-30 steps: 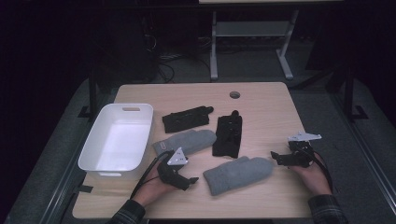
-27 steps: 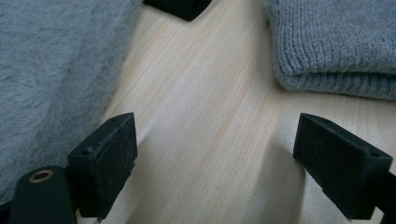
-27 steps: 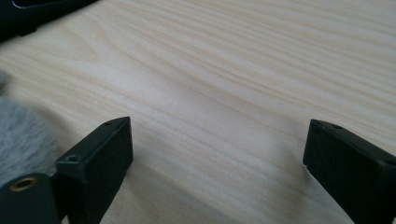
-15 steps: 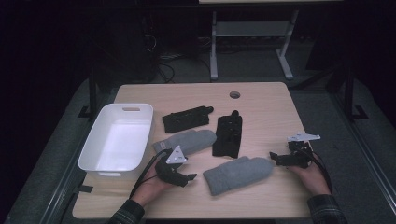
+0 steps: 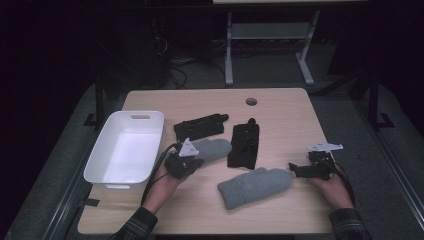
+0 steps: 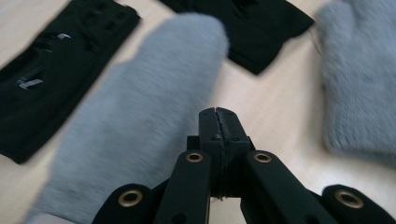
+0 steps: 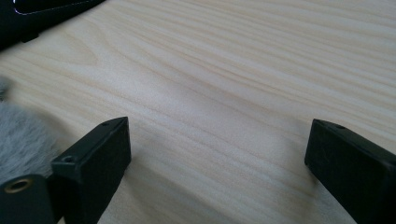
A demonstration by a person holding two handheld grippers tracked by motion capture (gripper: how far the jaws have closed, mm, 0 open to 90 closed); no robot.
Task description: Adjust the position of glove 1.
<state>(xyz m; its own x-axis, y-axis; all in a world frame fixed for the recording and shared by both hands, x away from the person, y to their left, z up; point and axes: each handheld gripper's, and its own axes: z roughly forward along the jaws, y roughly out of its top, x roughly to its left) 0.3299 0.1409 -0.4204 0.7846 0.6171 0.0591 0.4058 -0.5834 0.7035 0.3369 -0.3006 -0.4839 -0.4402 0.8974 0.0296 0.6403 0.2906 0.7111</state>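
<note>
Dark floor and a metal frame lie beyond the pale wooden bench [image 5: 280, 107], which has a round hole [image 5: 251, 101] near its far edge. On its left side stands a white tub [image 5: 125, 150], empty inside.

Near the middle lie two black gloves: one [image 5: 200, 126] flat by the tub's far corner, the other [image 5: 244, 145] lengthwise to its right. Between them and the near edge are two grey mittens. The farther mitten [image 5: 212, 149] lies just right of the tub, its cuff end at the left gripper [image 5: 183, 164]. The nearer mitten [image 5: 255, 186] lies flat on the bench, toward the right hand.

The left gripper's fingers have just been closing and now meet tip to tip; in the left gripper view they press together [image 6: 218, 123] with no cloth visible between them, the farther mitten [image 6: 140, 135] lying blurred just beyond and to the left of them. Whether they pinch its edge I cannot tell.

The right gripper [image 5: 302, 171] rests low at the bench's right side, just beside the nearer mitten's tip. Its fingers stand wide apart over bare wood in the right gripper view, with grey fleece [image 7: 21, 140] at the left finger [image 7: 100, 149].
</note>
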